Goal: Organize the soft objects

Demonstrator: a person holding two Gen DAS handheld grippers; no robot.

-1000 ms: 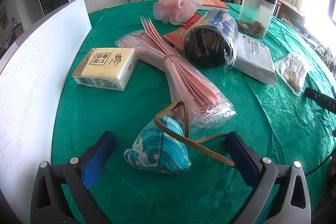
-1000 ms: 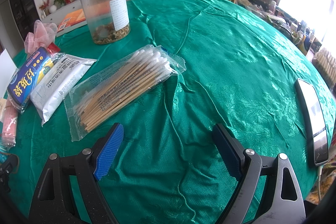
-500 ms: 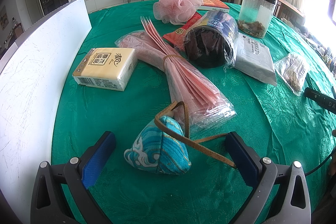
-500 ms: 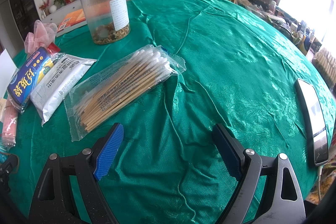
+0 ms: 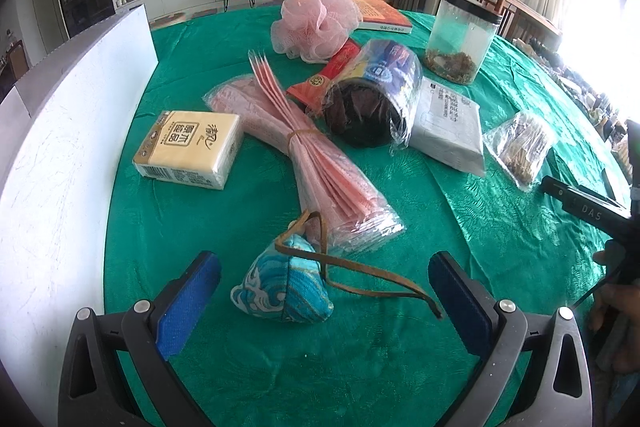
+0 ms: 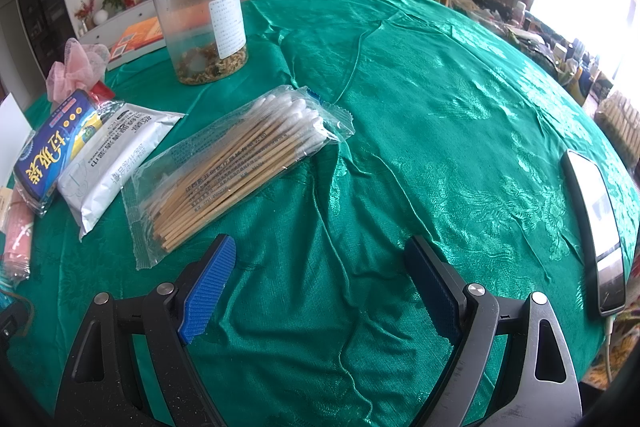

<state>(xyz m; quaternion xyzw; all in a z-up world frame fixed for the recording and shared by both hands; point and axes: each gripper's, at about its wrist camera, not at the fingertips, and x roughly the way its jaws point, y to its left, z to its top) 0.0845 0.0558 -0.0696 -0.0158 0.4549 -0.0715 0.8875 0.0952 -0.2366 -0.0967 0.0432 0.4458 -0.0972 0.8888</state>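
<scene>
On the green damask tablecloth, a blue wave-patterned fabric pouch sits between the left gripper's spread fingers, apparently untouched, while the right gripper is likewise released.

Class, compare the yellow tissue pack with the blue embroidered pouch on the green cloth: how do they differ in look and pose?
The tissue pack is a flat-sided, boxy block in printed wrapper; the pouch is a rounded, patterned fabric lump. The pouch carries a brown cord trailing over the cloth; the tissue pack has none. The pouch lies between the open left gripper fingers; the tissue pack lies farther off. Both rest on the green tablecloth, ungripped.
</scene>
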